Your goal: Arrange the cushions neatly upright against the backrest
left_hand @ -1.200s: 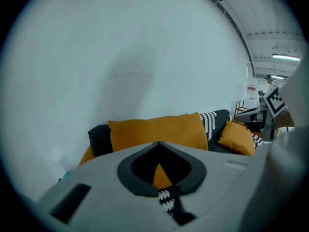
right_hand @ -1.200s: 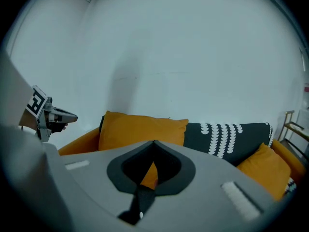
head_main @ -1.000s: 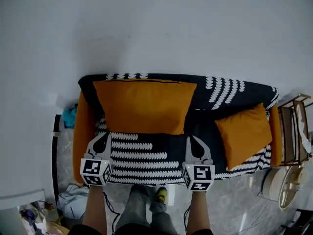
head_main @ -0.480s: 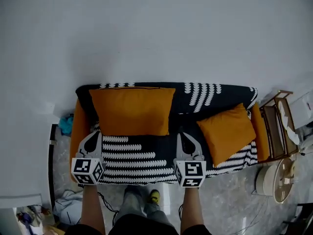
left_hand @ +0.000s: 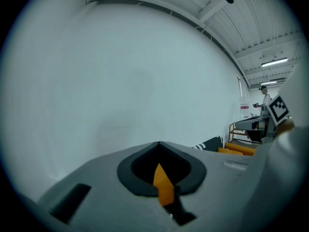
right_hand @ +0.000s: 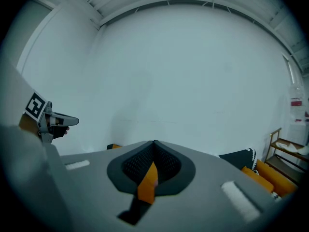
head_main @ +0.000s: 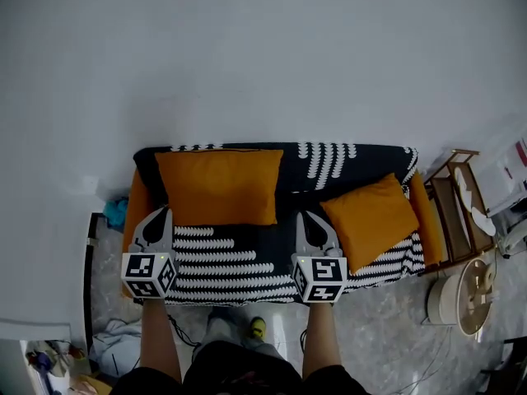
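Left gripper [head_main: 158,219] and right gripper [head_main: 311,222] were closed, empty; the small cushion [head_main: 369,220], seemingly askew, wanted pinching at its top edge, then squaring against the backrest [head_main: 329,161].

Dim bluish flat light; fisheye corners black; my left gripper [left_hand: 160,149] blurs close-up; ceiling lamp [left_hand: 274,62] glows above-right of jaws.
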A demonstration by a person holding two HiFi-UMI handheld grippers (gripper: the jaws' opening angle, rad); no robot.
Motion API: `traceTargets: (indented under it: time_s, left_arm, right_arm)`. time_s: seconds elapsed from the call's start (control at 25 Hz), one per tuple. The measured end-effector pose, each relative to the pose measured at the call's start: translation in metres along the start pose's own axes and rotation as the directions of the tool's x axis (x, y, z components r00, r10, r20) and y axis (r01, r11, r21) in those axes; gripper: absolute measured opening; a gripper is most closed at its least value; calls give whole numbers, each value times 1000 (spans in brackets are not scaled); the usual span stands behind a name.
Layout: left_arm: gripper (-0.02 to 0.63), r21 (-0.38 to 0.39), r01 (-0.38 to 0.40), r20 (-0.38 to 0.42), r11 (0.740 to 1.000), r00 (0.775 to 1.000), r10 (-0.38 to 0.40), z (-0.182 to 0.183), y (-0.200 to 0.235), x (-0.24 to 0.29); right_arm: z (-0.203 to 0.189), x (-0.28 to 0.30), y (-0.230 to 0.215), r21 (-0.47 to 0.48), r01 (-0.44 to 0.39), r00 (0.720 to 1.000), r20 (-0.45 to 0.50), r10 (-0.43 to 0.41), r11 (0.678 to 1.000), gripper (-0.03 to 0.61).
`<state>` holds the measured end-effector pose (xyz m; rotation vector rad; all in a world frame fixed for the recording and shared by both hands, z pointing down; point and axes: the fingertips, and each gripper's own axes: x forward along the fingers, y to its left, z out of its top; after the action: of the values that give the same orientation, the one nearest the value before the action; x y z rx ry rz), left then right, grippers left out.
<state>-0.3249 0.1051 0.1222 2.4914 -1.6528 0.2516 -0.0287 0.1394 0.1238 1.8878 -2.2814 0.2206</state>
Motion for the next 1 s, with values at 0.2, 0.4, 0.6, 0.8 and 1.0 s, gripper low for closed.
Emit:
traceTargets:
  time_s: [0.2,0.4,0.6,0.8,1.0]
  left_arm:
    - [1,4,2,33,1000,999,-2,19,-18,-26]
    - [1,21,11,61,1000,998,-13,36,-35,-46]
    - [0,41,34,90,999,995,-38,51,-53,-55]
    - [2,55,99,100,994,990,-104,62,-84,-44]
    - [1,73,222,87,972,970,-227,67,-136,-10]
  right_arm:
    - [22,-30,-1,-9,-5,999,39,5,1000,12]
    - [36,-53,1,-11,-17,997,73,18,1000,12]
    - [48,-73,-2,-28,-15,995,101,18,999,12]
    - [56,-95,-25,-39,42,992,122,-36,998,12]
    - [50,-124,-71,-18,159,982,110,-156,987,12]
